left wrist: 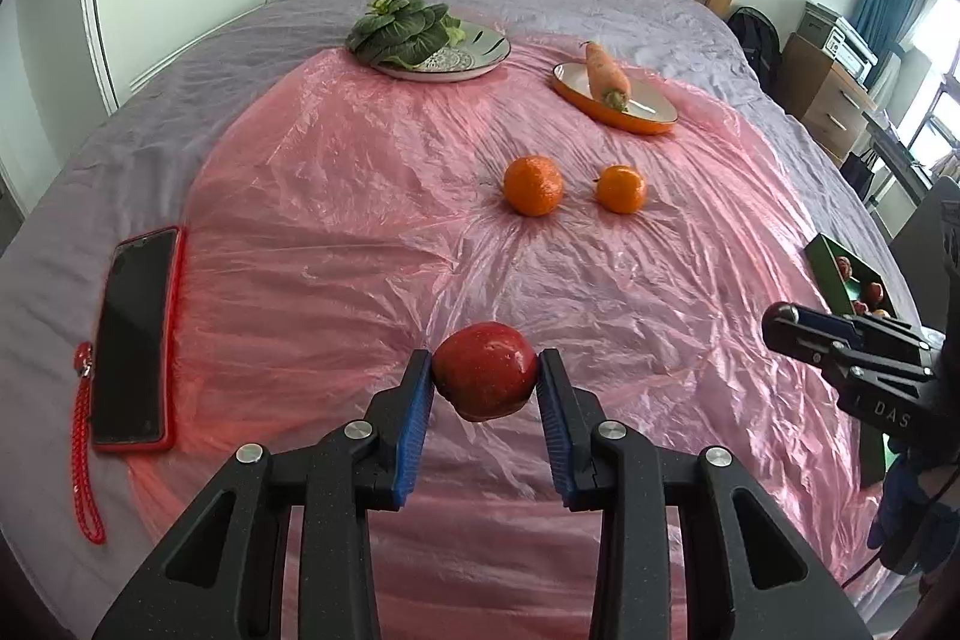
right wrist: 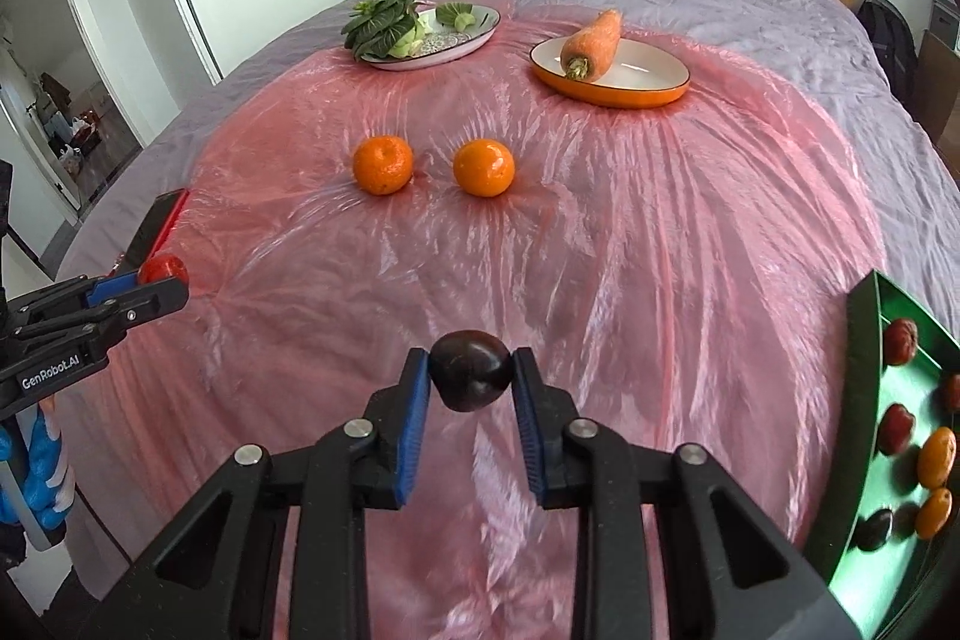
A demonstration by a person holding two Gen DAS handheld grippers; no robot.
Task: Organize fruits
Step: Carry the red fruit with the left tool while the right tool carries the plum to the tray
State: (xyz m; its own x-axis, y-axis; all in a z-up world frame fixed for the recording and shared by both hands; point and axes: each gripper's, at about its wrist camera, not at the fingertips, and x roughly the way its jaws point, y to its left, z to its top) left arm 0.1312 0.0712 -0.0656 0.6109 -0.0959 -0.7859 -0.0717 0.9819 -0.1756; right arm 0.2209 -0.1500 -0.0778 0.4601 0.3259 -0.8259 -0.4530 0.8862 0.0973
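My left gripper (left wrist: 485, 370) is shut on a red apple (left wrist: 485, 377) and holds it above the pink plastic sheet (left wrist: 336, 244). My right gripper (right wrist: 471, 370) is shut on a dark plum (right wrist: 471, 369), also held above the sheet. Two oranges (left wrist: 533, 185) (left wrist: 621, 188) lie in the middle of the sheet; they also show in the right wrist view (right wrist: 383, 163) (right wrist: 483, 167). A green tray (right wrist: 864, 328) at the right holds several small red, orange and dark fruits. The left gripper with the apple (right wrist: 162, 269) shows at the left of the right wrist view.
A patterned plate (left wrist: 474, 55) with leafy greens (left wrist: 399, 28) and an orange dish (left wrist: 630, 112) with a carrot (left wrist: 606, 70) stand at the far side. A red-cased phone (left wrist: 135, 334) with a strap lies at the left. All rest on a grey bed.
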